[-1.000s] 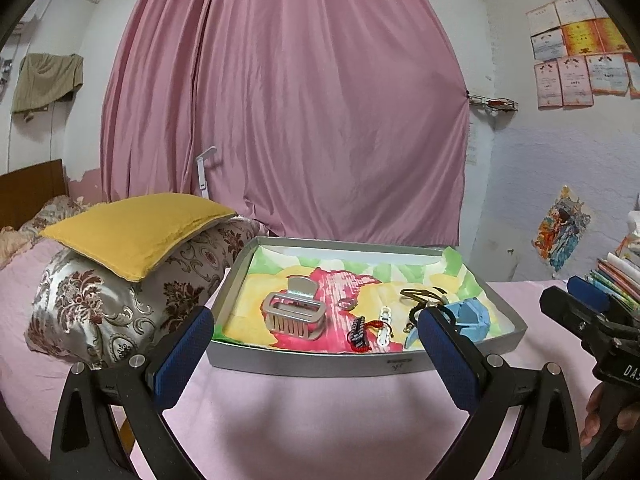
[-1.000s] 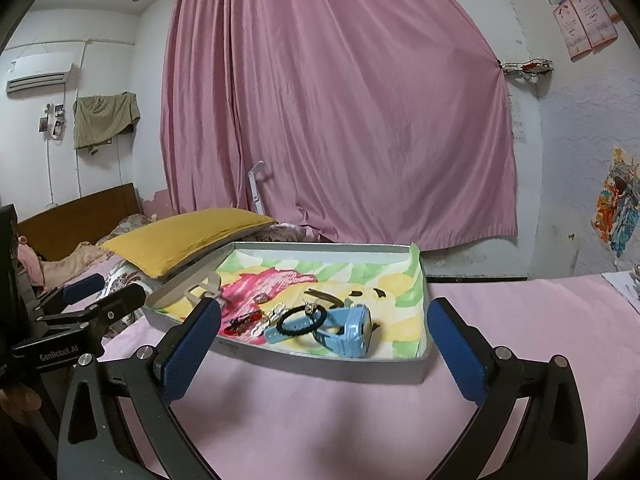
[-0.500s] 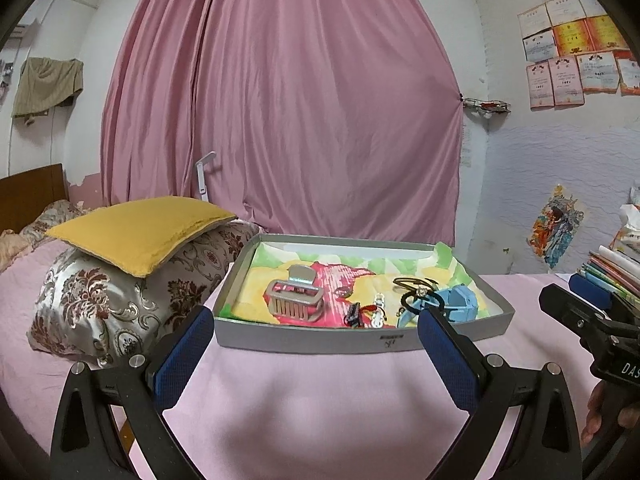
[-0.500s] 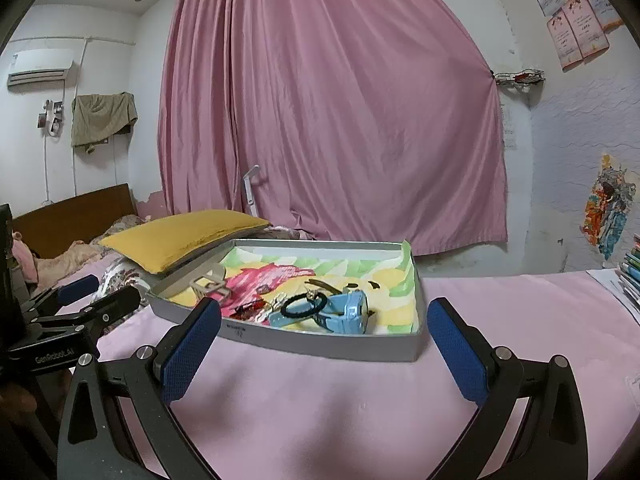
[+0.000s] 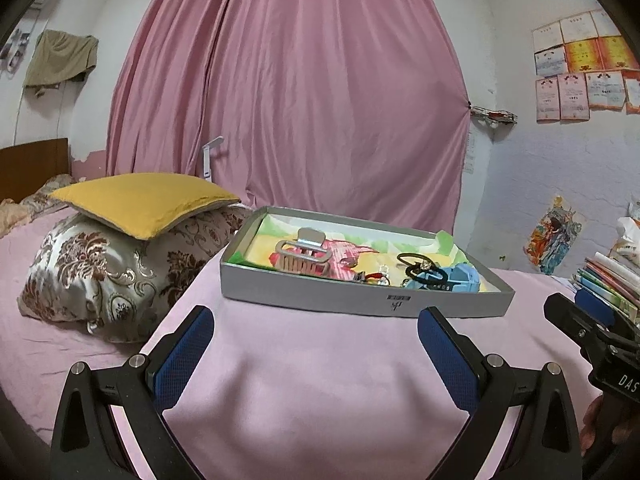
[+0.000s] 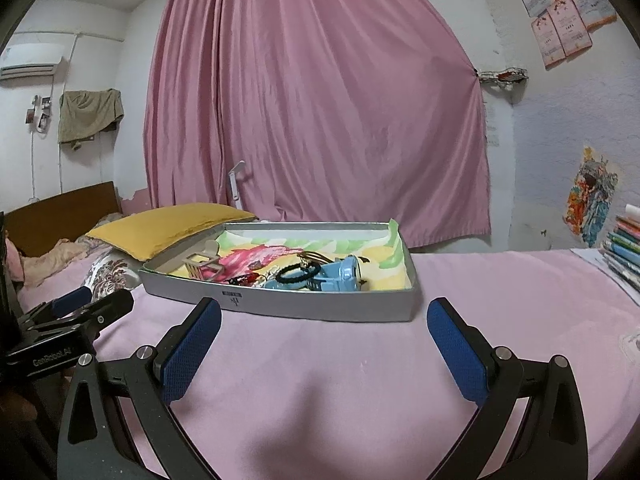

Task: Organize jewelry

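A grey shallow tray (image 5: 360, 300) (image 6: 320, 308) with a colourful lining sits on the pink bedsheet ahead of both grippers. In it lie a beige hair claw (image 5: 302, 258) (image 6: 200, 266), a blue hair claw (image 5: 460, 278) (image 6: 340, 278), a black hair tie (image 5: 426, 278) (image 6: 298, 272) and small red and silver pieces (image 5: 374, 277). My left gripper (image 5: 316, 344) is open and empty, short of the tray. My right gripper (image 6: 324, 336) is open and empty, also short of the tray.
A yellow pillow (image 5: 140, 200) lies on a patterned pillow (image 5: 104, 272) left of the tray. A stack of books (image 6: 624, 248) sits at the right. A pink curtain (image 5: 300, 100) hangs behind. The other gripper shows at each view's edge (image 5: 592, 340) (image 6: 68, 336).
Both grippers have pulled back and lowered away from the tray, so it looks smaller and flatter. Both jaws stay open and empty.
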`<state>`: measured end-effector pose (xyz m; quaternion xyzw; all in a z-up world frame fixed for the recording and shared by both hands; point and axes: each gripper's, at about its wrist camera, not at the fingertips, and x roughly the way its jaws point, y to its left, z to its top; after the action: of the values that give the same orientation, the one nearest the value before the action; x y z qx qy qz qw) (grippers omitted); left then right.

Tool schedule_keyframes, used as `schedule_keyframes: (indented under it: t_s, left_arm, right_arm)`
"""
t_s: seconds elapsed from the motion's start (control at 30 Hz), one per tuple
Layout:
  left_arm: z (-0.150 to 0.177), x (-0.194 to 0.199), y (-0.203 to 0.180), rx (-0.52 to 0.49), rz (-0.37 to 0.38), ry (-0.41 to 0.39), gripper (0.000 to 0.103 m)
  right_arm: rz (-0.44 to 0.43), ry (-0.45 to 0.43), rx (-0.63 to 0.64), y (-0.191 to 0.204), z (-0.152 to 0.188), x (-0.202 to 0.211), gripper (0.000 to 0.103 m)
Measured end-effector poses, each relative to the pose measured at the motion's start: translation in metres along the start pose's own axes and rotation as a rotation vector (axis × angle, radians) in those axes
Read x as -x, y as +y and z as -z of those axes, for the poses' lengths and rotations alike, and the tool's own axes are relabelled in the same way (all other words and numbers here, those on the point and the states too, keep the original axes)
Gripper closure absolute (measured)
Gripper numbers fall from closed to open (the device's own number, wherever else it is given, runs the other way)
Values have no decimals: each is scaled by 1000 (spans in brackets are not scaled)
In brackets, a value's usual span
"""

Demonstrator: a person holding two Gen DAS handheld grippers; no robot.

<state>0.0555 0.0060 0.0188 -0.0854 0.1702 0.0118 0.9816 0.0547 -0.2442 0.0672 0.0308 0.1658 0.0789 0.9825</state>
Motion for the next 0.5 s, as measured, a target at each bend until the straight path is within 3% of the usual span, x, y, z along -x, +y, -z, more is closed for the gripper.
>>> schedule_keyframes:
  t_s: [0.5]
  left_arm:
    - [15, 0, -1, -6, 25, 19, 1]
  right_arm:
    - [19, -9, 3, -3, 11, 1, 2]
